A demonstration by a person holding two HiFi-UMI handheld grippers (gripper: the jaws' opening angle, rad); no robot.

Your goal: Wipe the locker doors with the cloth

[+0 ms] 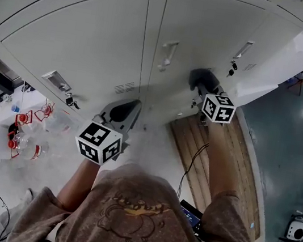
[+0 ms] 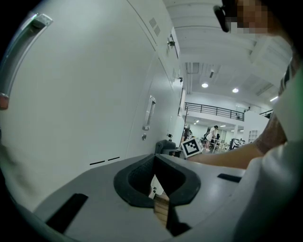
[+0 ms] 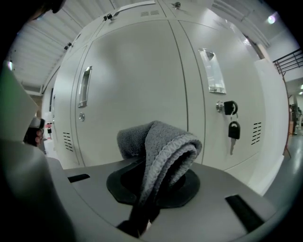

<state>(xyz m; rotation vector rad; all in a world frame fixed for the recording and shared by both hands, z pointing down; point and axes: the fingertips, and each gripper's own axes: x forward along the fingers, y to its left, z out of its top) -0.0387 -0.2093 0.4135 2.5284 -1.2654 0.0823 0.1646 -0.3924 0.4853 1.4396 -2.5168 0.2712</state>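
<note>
Right hand-held gripper clamps a folded grey fleece cloth near the pale grey metal locker doors. Left hand-held gripper is closed, empty. Wiping seems not yet under way; all doors remain.

Right gripper clamped on a folded grey cloth, facing the locker doors.
The cloth bulges up out of the closed jaws, its stitched edge to the right. Beyond it two pale doors meet at a vertical seam. The left door has a long handle. The right door has a lock with a hanging key and vent slots.
</note>
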